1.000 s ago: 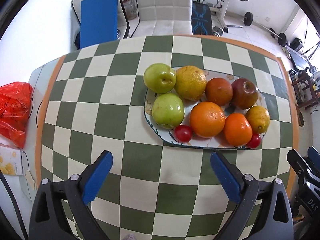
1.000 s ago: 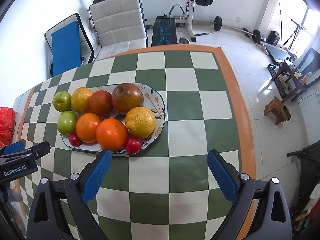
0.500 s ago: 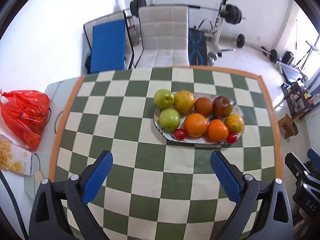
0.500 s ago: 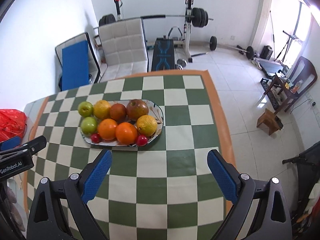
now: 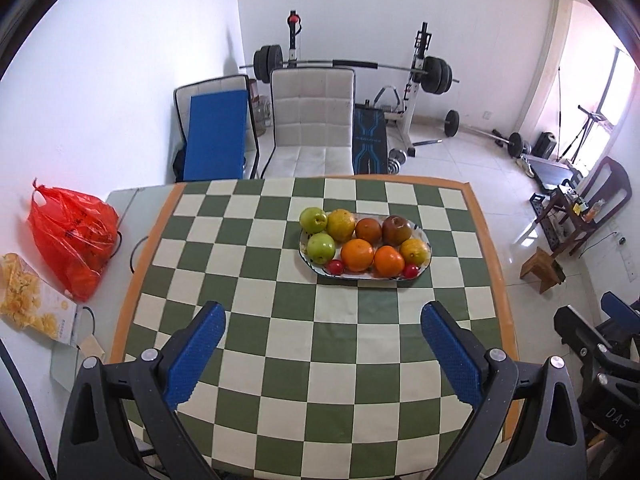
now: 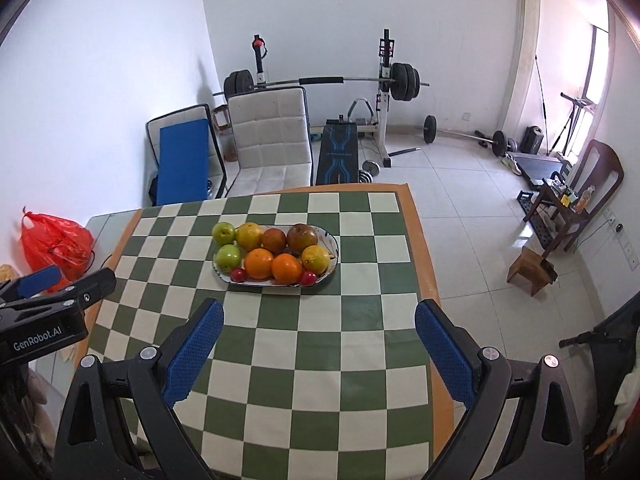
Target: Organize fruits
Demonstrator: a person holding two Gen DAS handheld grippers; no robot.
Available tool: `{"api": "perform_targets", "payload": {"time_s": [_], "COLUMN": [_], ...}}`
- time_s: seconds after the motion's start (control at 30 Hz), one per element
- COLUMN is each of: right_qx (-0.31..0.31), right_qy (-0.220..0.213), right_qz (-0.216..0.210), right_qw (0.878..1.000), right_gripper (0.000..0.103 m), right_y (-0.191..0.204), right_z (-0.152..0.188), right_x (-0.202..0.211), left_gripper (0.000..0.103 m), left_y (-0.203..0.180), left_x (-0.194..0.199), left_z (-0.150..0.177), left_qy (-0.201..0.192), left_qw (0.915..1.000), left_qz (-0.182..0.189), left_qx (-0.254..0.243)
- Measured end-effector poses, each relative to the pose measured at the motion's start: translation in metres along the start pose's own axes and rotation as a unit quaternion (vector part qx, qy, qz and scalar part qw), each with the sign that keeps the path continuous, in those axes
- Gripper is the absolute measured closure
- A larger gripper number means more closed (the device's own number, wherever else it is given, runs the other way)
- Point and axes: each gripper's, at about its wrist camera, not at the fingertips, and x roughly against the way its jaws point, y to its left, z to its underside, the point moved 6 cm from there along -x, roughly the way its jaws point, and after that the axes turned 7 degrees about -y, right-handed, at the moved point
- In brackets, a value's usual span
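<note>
Left gripper (image 5: 322, 338): jaws spread wide, empty, blue ribbed pads.
Right gripper (image 6: 318, 336): likewise agape, empty.
Cloth (image 5: 280, 344): green-and-cream checks, orange border.
Plate (image 5: 426, 240): oval, patterned, mid-table, well beyond both grippers.
Fruit (image 5: 357, 255): glossy round apples, oranges, lemons, tomatoes heaped on plate.

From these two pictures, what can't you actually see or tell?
- Plate pattern: both views, covered by fruit.
- Red bag contents: both views, plastic too cloudy.
- Box label: left view, cut by the edge, too small.
- Left gripper handle and the hand holding it: left view, below the frame.
- Right gripper: the same, right view.
</note>
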Motion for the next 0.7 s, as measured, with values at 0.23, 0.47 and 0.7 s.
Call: {"api": "perform_targets", "payload": {"time_s": [0.23, 0.47, 0.7], "right_qx": [-0.008, -0.007, -0.004], "right_qy": [-0.022, -0.036, -0.034], "right_qz": [-0.019, -0.031, -0.035], "right_qw": [1.0, 0.999, 0.999], "right_gripper": [0.004, 0.004, 0.004], "right_y": [0.01, 0.018, 0.02], "right_z": [0.001, -0.001, 0.0], "right_x": [0.058, 0.095, 0.103], "left_gripper": [0.003, 0.003, 0.003], "left_y": [0.001, -0.001, -0.002], "left_x": [0.057, 0.087, 0.091], "left_z": [0.003, 0.008, 0.014], "left_qy": [-0.029, -0.045, -0.044], "left_qw": [0.9995, 0.9989, 0.9989], "left_qz": [0.009, 0.013, 0.014], "left_qx": [-0.006, -0.009, -0.002]}}
